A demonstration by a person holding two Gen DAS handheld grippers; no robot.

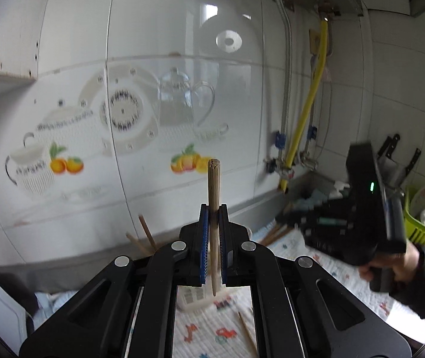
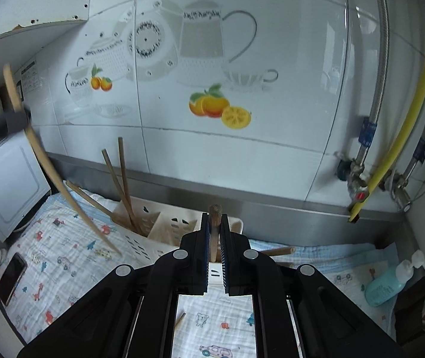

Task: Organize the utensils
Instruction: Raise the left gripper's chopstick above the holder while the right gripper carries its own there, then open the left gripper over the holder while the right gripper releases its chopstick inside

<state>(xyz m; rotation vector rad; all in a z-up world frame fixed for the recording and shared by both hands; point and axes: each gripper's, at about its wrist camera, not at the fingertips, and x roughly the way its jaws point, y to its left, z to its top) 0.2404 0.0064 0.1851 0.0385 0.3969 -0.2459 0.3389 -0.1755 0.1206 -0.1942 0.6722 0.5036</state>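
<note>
The left claw (image 1: 213, 238) pinches 1 chopstick (image 1: 213, 197) upright above the cloth-covered counter (image 2: 63, 256); the right claw (image 2: 214, 238) pinches another chopstick (image 2: 215, 223) over the white holder (image 2: 164, 232). Best to lower each tip-first into a compartment already holding 3 sticks (image 2: 123, 185), avoiding dividers. Only the right view shows the holder clearly; the left view shows the right hand (image 1: 397, 265).

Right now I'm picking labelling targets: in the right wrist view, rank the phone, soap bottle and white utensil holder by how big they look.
1. Utensil holder, though the claw hides part of it.
2. and 3. Soap bottle and phone look about alike; both sit at the warped edges, so I won't rank them.
</note>
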